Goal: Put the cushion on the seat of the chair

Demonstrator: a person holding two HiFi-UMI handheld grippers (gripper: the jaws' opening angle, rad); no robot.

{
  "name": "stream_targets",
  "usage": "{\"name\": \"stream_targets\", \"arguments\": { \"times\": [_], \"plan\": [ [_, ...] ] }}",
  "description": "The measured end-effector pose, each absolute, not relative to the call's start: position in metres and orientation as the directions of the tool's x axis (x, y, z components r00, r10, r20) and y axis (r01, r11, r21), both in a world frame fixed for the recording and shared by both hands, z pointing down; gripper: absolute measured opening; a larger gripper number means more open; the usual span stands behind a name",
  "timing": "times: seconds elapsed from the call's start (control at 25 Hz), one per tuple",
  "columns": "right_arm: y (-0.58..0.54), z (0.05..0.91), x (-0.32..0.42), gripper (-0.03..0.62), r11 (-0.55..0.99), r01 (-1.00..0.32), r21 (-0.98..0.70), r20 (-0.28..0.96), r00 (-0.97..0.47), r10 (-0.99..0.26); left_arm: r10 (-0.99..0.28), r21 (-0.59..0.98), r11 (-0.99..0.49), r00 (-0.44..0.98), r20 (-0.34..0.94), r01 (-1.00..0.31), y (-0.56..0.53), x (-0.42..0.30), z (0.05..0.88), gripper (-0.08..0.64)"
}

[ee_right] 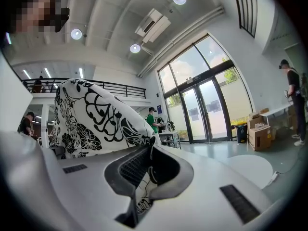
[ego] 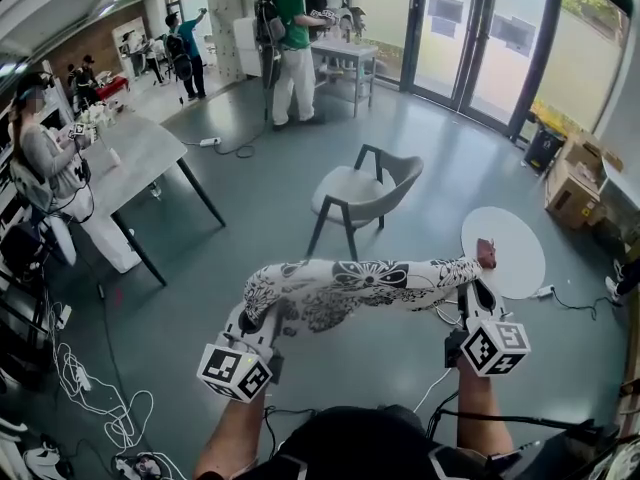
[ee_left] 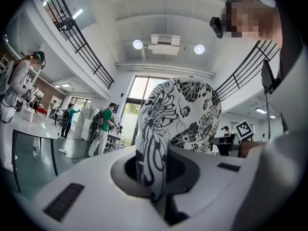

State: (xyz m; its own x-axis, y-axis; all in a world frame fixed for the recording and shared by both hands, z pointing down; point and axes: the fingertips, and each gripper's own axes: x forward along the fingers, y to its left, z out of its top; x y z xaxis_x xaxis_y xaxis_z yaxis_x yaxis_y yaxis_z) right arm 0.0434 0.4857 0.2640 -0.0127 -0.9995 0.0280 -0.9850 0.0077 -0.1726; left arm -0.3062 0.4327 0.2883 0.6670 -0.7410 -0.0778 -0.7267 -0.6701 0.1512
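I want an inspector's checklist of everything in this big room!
Surface: grey floor; nothing lies on the chair's seat.
Job's things: flowery black-and-white cushion is held up in the air, short of the grey chair; not on it yet.
Clutter: cardboard boxes at the right; round white disc on the floor.
Grippers: left tongs shut on one end of the cushion, right tongs shut on the other.
Cables: white cables tangled at lower left; power strip near the table.
Surroundings: people working, glass doors.
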Motion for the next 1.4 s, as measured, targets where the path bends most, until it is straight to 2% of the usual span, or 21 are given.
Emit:
{"name": "stream_targets", "arguments": {
  "times": [0.28,0.64,1.4],
  "plan": [
    [0.476,0.271,0.007,0.018,0.003,-0.985,-0.17,0.045,-0.011,-0.999,-0.747,0.18,-0.661,0.662,-0.063,-0.728,0.413,-0.34,0.3,0.02],
    [0.425,0.275,0.007,0.018,0.024,-0.982,-0.187,0.045,-0.033,-0.998,-0.767,0.187,-0.636,0.64,-0.046,-0.749,0.371,-0.342,0.305,0.02],
    [0.259,0.273,0.098,0.019,0.089,-0.968,-0.233,0.018,-0.096,-0.995,-0.788,0.151,-0.61,0.615,-0.016,-0.778,0.227,-0.253,0.292,0.02]
  ]
}}
